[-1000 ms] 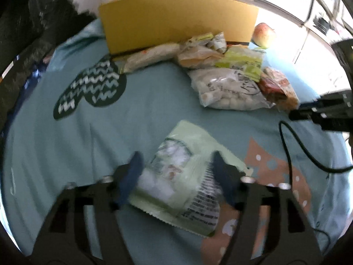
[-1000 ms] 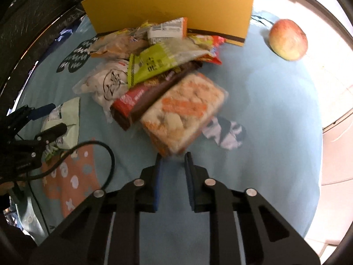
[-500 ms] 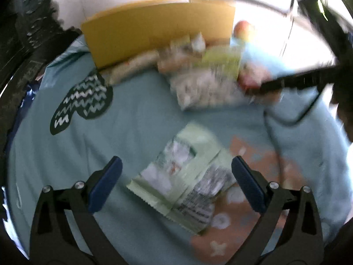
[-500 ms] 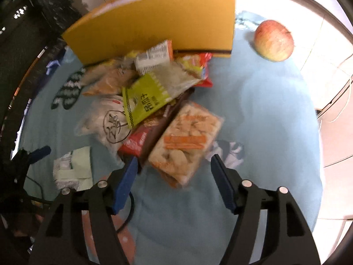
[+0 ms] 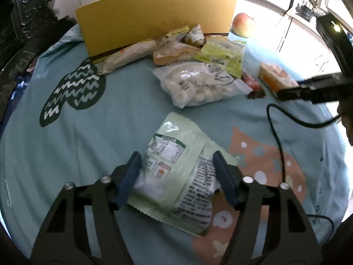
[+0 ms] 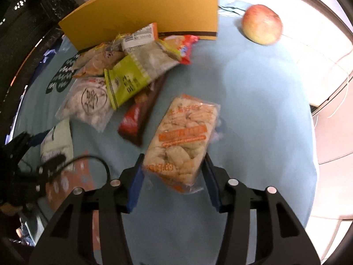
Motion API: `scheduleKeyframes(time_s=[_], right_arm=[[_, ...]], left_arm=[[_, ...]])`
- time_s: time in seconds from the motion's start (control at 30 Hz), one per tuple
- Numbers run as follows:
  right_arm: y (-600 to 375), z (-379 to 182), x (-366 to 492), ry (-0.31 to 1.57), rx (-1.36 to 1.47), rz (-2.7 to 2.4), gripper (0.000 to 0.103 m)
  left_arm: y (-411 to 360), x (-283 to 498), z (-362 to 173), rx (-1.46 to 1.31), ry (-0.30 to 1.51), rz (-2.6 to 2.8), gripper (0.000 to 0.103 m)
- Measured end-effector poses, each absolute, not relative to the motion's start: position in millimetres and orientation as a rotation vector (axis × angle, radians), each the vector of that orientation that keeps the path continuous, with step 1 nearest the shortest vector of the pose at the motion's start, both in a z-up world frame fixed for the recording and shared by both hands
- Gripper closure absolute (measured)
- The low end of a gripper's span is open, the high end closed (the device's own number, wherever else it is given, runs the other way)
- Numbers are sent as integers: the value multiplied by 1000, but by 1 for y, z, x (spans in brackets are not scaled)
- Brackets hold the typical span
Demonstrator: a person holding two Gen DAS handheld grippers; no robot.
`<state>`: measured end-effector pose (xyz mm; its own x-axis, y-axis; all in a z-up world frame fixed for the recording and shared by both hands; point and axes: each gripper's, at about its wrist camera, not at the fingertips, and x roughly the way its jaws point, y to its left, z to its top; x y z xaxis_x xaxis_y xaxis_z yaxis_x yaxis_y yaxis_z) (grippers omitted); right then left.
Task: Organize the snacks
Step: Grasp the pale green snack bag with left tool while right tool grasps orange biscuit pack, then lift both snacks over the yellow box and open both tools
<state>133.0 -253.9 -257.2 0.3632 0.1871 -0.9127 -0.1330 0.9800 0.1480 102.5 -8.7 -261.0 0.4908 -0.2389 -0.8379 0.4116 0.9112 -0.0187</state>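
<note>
Both grippers straddle packets, left gripper [image 5: 176, 174] on the pale green pouch [image 5: 176, 172], right gripper [image 6: 173, 172] on the orange rice-cracker pack [image 6: 185, 139]; whether either pinches, cannot tell — slick film may slip

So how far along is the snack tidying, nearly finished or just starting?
Early, it seems. Nothing looks sorted yet: most packets lie heaped against the yellow box. The left gripper straddles a pale green packet, the right gripper an orange-labelled packet, jaws apart. The pile remains.

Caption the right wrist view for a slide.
Right tongs straddle an orange rice-cracker pack on the blue tablecloth.
</note>
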Motion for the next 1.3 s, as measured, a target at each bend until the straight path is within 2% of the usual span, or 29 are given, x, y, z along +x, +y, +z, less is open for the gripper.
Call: scheduleKeyframes(time_s=[0.2, 0.23, 0.33, 0.6, 0.73, 1.1, 1.3], right_arm=[[-270, -247, 116, 1151, 106, 192, 52], [-272, -242, 112, 1138, 105, 192, 52], [-267, -229, 108, 1102, 101, 212, 52], [-265, -187, 94, 1001, 117, 260, 52], [-271, -147, 98, 914, 109, 277, 52], [-266, -21, 160, 646, -4, 303, 52], [-267, 0, 199, 596, 6, 288, 52]], left_arm=[[-12, 102, -259, 189, 997, -415, 55], [-10, 103, -257, 170, 1000, -418, 63], [-6, 98, -247, 111, 990, -426, 67], [9, 85, -189, -20, 851, -432, 68], [11, 92, -146, -70, 759, -402, 68], [15, 170, -40, -169, 577, -275, 68], [4, 208, -11, -177, 533, -242, 67]])
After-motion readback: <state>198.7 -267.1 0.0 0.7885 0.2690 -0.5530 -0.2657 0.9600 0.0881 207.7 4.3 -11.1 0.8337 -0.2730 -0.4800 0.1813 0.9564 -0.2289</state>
